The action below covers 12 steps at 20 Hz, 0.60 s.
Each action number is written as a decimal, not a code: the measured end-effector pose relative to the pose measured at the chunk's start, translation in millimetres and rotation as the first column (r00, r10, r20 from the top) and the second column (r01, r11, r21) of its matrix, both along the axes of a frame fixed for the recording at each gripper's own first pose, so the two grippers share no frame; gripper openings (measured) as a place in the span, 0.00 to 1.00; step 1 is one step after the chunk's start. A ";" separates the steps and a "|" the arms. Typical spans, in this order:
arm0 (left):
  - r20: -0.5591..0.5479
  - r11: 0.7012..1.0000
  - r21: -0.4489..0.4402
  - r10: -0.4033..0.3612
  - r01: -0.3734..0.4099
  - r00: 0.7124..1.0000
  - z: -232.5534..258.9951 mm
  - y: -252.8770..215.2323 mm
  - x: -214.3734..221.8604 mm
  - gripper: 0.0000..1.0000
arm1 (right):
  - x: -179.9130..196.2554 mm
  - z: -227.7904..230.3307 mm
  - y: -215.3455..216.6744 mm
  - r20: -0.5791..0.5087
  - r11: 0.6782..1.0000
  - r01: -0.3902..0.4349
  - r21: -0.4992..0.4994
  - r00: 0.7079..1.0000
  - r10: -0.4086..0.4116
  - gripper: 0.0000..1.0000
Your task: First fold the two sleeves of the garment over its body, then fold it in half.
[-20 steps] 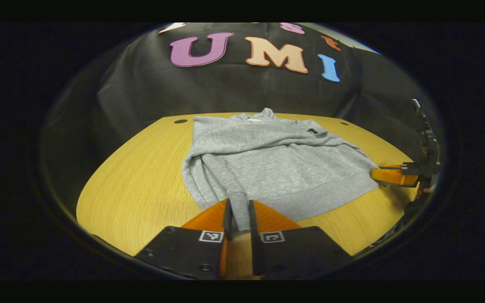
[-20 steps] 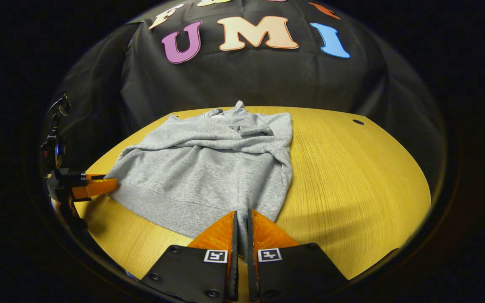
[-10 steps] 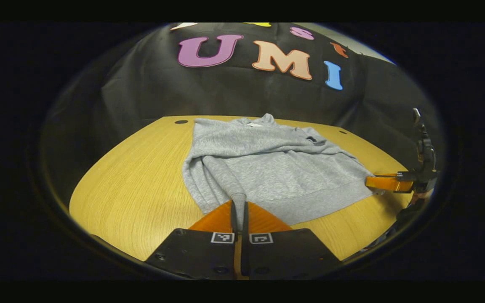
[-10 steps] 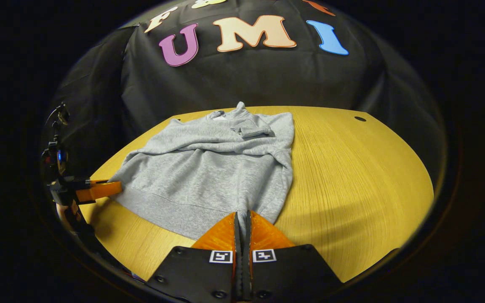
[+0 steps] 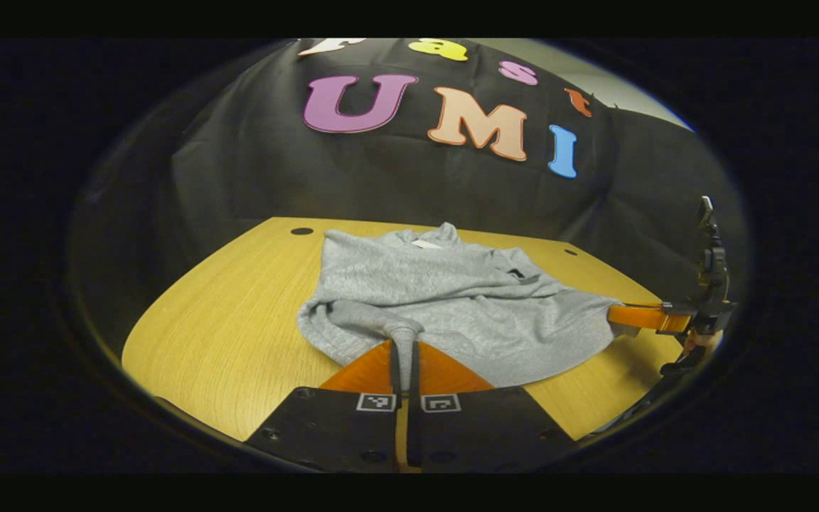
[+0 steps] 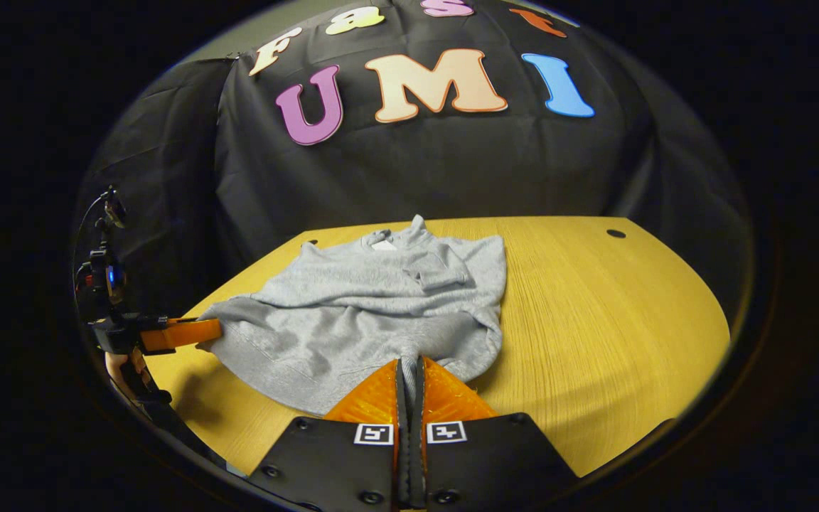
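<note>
A grey sweatshirt (image 5: 452, 299) lies on the wooden table (image 5: 225, 306), collar at the far side and both sleeves folded over its body. In the left gripper view my left gripper (image 5: 404, 347) is shut on the near hem corner, which is bunched and raised off the table. At the far right my right gripper (image 5: 619, 316) holds the opposite hem corner. In the right gripper view the sweatshirt (image 6: 374, 306) has its near edge lifted, pinched in my shut right gripper (image 6: 409, 364). My left gripper (image 6: 210, 331) grips the hem at the left.
The table (image 6: 608, 313) has a wide bare stretch to the right of the garment and small dark holes (image 6: 616, 233) (image 5: 301, 231) near its far corners. The black cloth wall hangs behind it. A hand (image 5: 697, 341) holds the far gripper.
The left gripper went from slightly open around the hem to shut on it. Both grippers then raised the hem off the table and carried it towards the collar, shortening the flat part.
</note>
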<state>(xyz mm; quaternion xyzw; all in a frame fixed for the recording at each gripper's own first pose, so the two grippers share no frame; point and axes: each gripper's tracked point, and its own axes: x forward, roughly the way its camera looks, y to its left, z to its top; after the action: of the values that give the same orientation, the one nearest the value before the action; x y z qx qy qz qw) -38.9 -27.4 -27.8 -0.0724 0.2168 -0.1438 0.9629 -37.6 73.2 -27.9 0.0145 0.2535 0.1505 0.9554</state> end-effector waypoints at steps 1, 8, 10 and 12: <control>0.023 1.000 -0.011 0.008 -0.008 1.000 10.1 -0.6 7.0 0.00 | 7.3 7.9 2.0 0.022 1.000 -0.002 -0.005 1.000 0.002 0.02; 0.149 0.997 -0.045 0.071 -0.065 0.986 60.1 -7.0 84.4 0.00 | 85.5 49.4 15.5 0.124 0.999 -0.003 -0.052 0.992 0.009 0.03; 0.165 0.996 -0.031 0.089 -0.085 0.982 63.2 -7.9 104.3 0.00 | 108.3 52.6 15.8 0.131 0.998 0.011 -0.065 0.991 -0.002 0.03; 0.181 0.994 -0.034 0.111 -0.106 0.977 68.7 -11.5 123.1 0.00 | 125.8 49.6 16.4 0.122 0.997 0.017 -0.076 0.992 -0.008 0.03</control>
<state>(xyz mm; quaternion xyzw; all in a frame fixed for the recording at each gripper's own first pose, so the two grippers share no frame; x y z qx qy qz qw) 84.2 -39.0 40.9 -0.0823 0.1216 -0.0997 0.9841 88.1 89.7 21.7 -0.0296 0.2003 0.1351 0.9699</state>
